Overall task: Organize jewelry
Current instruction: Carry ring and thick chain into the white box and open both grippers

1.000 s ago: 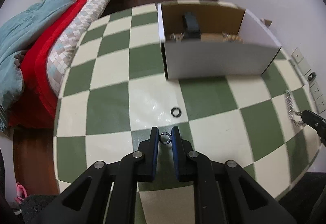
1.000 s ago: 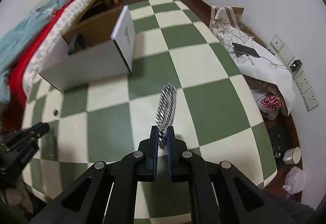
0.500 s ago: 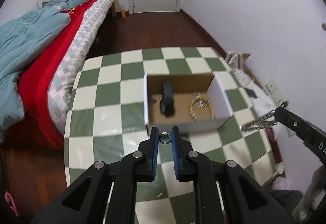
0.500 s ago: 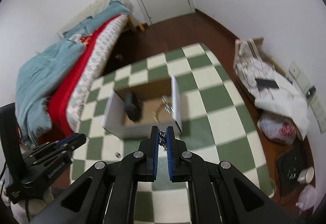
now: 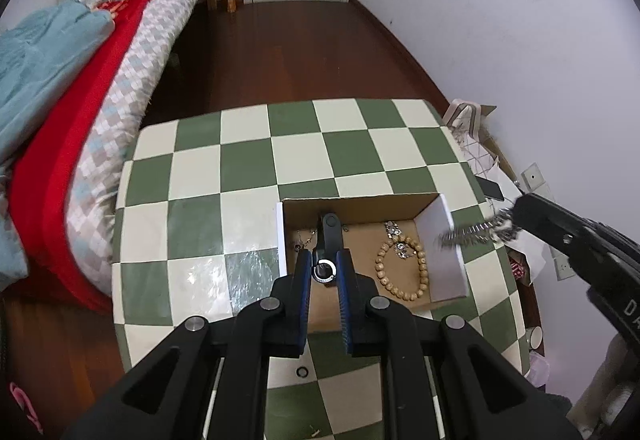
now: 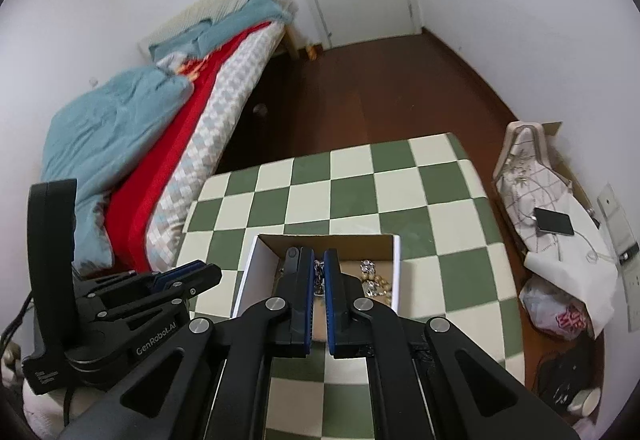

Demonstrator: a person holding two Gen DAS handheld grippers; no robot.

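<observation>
My left gripper [image 5: 324, 269] is shut on a small dark ring [image 5: 325, 270] and holds it high above the open cardboard box [image 5: 444, 252]. The box holds a wooden bead bracelet [image 5: 402, 269], a black watch [image 5: 330, 230] and other pieces. My right gripper [image 6: 319, 273] is shut on a silver chain [image 6: 318, 276] above the box [image 6: 256, 268]. In the left wrist view the right gripper [image 5: 516, 216] comes in from the right, with the chain [image 5: 468, 234] hanging over the box's right wall.
The box stands on a green and white checkered table [image 5: 240, 176]. Another small ring [image 5: 302, 372] lies on the table near me. A bed [image 5: 80, 80] with red and blue covers is at the left. Bags and a phone [image 6: 554, 222] lie right of the table.
Both grippers have risen higher and moved over the box, each still holding its piece. The view now looks down into the box.
</observation>
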